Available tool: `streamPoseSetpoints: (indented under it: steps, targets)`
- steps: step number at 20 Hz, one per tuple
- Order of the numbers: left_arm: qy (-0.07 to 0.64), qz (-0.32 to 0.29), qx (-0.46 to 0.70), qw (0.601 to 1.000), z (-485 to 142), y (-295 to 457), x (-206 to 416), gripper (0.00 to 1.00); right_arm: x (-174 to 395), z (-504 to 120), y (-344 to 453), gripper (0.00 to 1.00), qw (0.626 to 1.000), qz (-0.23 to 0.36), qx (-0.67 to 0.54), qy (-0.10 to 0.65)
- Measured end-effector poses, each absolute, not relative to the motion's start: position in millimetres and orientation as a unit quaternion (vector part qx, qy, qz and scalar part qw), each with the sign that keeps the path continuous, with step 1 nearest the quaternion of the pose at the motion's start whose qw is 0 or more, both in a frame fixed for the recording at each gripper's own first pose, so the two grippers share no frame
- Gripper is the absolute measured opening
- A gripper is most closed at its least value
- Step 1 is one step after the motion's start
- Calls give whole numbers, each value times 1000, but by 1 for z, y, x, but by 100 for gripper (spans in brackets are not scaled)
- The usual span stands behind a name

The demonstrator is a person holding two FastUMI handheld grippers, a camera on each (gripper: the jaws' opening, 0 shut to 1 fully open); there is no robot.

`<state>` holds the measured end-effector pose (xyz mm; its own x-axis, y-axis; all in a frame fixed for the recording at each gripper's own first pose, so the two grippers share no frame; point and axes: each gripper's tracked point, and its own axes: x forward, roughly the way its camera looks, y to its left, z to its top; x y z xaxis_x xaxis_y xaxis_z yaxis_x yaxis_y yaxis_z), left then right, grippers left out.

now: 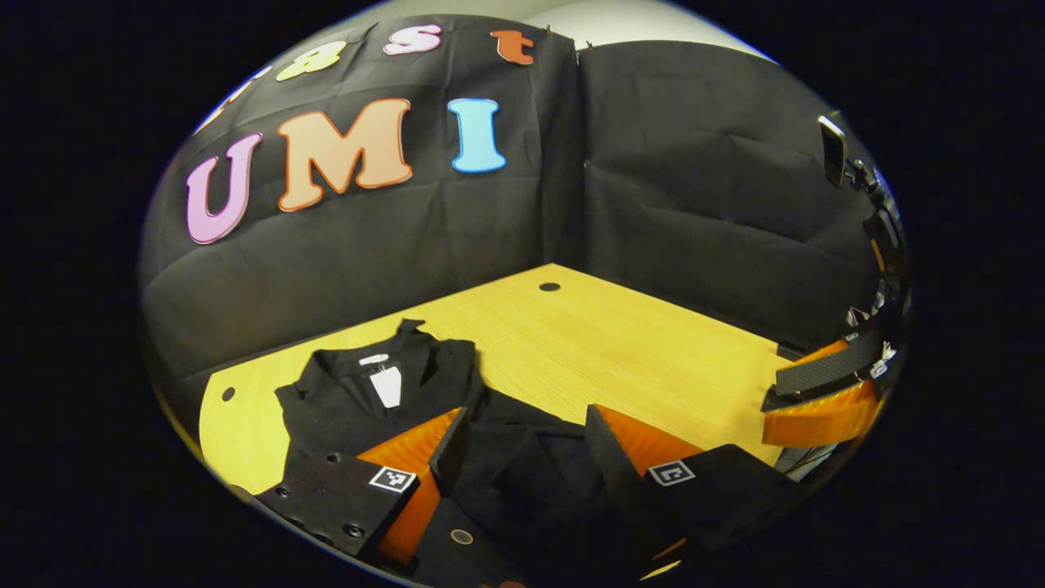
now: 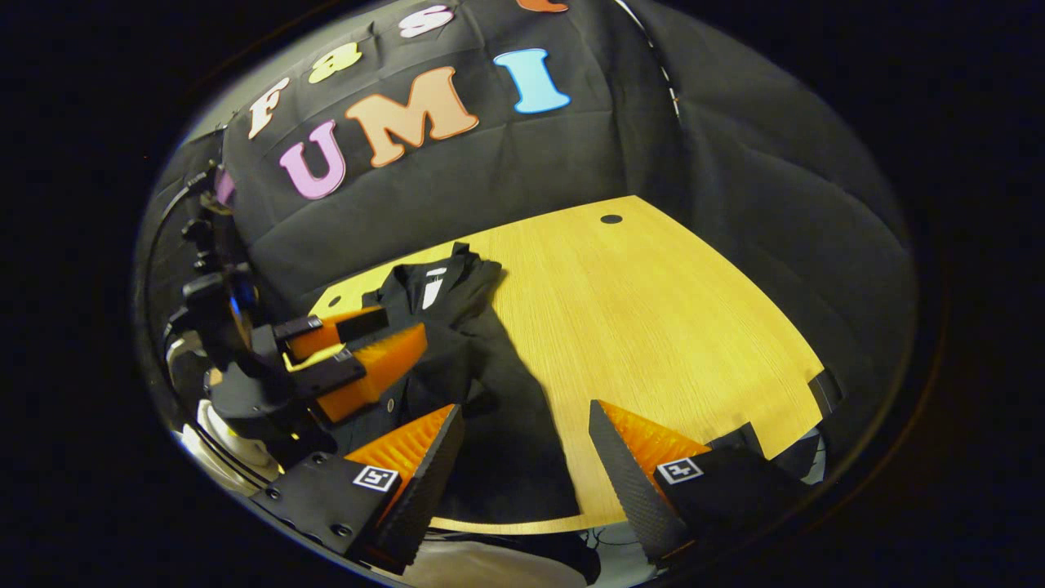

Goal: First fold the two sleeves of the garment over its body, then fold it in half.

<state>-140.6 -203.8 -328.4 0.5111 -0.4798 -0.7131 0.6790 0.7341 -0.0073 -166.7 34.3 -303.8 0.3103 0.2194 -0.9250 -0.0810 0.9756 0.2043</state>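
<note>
The black garment (image 1: 424,392) is seen on the wooden table (image 1: 620,343), its cloth lying just ahead of and between the spread fingers of the left gripper (image 1: 522,457). The right gripper (image 2: 522,457) is held apart too, the garment's edge ahead-left. Sleeve folding is judged in hand; a cloth edge must next be pinched.
</note>
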Motion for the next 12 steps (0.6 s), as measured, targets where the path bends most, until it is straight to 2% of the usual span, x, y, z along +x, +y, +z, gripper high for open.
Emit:
streamPoseSetpoints:
  steps: [3,4,5,12]
  targets:
    - [351,-283,152,879,-312,-158,-133,89,-181,-316,42,99,795,120,25,595]
    - [351,-261,158,885,-308,-139,-133,89,-184,-319,44,94,791,129,17,597]
    - [354,-236,162,890,-305,-117,-135,89,-187,-324,48,99,789,138,6,598]
    - [388,-45,171,905,-282,21,-184,89,-202,-343,57,99,777,182,-28,601]
